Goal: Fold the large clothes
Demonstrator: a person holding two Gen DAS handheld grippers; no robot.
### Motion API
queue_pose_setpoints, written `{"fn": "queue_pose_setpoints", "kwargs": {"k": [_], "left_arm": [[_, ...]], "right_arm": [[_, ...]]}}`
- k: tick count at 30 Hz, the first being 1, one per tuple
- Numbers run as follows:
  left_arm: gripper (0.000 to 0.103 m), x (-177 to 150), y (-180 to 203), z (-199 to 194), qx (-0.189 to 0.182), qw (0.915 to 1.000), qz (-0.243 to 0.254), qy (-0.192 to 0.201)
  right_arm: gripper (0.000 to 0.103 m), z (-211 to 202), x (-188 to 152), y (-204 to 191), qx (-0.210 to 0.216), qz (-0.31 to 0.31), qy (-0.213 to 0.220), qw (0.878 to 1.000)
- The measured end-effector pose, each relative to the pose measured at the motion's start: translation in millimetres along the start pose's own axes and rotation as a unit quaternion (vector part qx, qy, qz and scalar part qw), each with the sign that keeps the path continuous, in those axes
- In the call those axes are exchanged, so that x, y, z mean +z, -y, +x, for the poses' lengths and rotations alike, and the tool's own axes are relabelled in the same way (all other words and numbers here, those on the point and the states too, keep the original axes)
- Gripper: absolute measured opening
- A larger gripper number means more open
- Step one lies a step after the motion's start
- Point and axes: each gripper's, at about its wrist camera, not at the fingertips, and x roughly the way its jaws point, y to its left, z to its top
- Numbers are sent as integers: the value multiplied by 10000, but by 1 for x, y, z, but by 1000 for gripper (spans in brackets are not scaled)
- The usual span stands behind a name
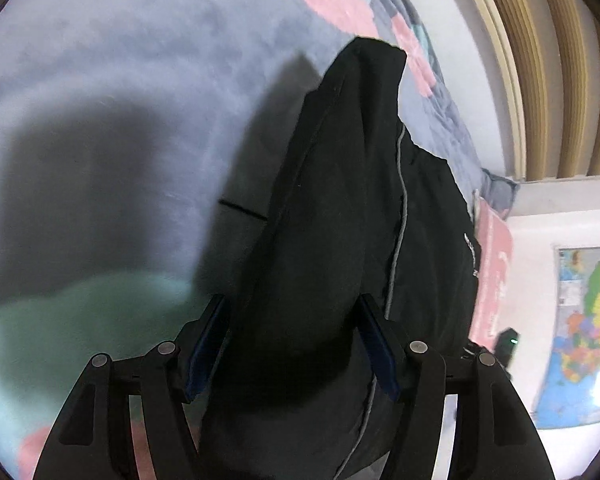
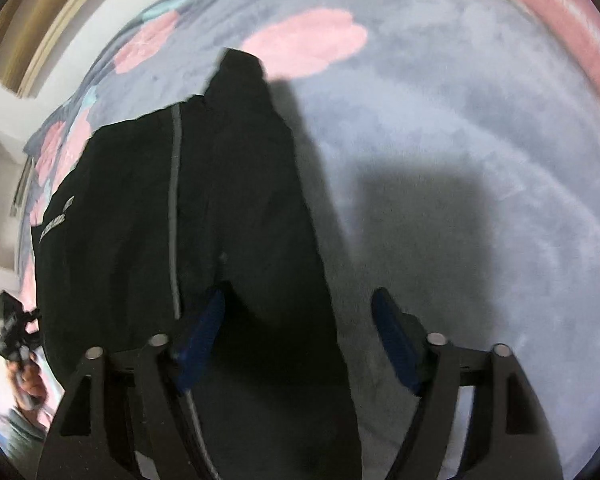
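Note:
A large black garment [image 1: 340, 208] with a thin grey stripe and small white lettering lies on a lavender blanket [image 1: 120, 80] with pink patches. In the left wrist view my left gripper [image 1: 294, 308] is open, its blue-padded fingers [image 1: 210, 344] on either side of a raised fold of the cloth. In the right wrist view the garment [image 2: 204, 208] fills the left and middle. My right gripper [image 2: 300, 304] is open over the garment's right edge, the left finger [image 2: 202, 332] over black cloth and the right finger over blanket [image 2: 460, 160].
A white wall and wooden slatted panel [image 1: 540, 80] stand beyond the bed's far edge. A colourful map poster [image 1: 580, 332] hangs at the right. The other gripper and the person's hand [image 2: 20, 344] show at the lower left of the right wrist view.

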Motion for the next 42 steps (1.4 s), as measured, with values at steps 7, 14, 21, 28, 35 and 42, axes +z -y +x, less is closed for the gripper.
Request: {"fn": "queue_pose_setpoints", "kwargs": {"k": [7,14,21,28,35,42], "left_arm": [[72,16,10,19,-105,9999,-11,-83],[72,27,14,32,-270,9994,44,-209],[32,19,29,34,-400,9988,118,248],[20,-24,86,-26,-1176,9885,597,735],[19,-92,143,-100,-1508,9754,1167,1109],[20,-161,122,-157,-1442,9761,1270,1017]], "right_arm": [[87,17,16,20,1598,661,-199,9847],[87,43,27,10,1796,380,-459,9819],[55,54,24,-18,2176,51,-484,9748],[37,-23,-7,-53,2371,-513,47,9701],[36,-66,-42,-68,2516,-753,437,9639],[36,-105,-79,-65,2335,-818,188,9687]]}}
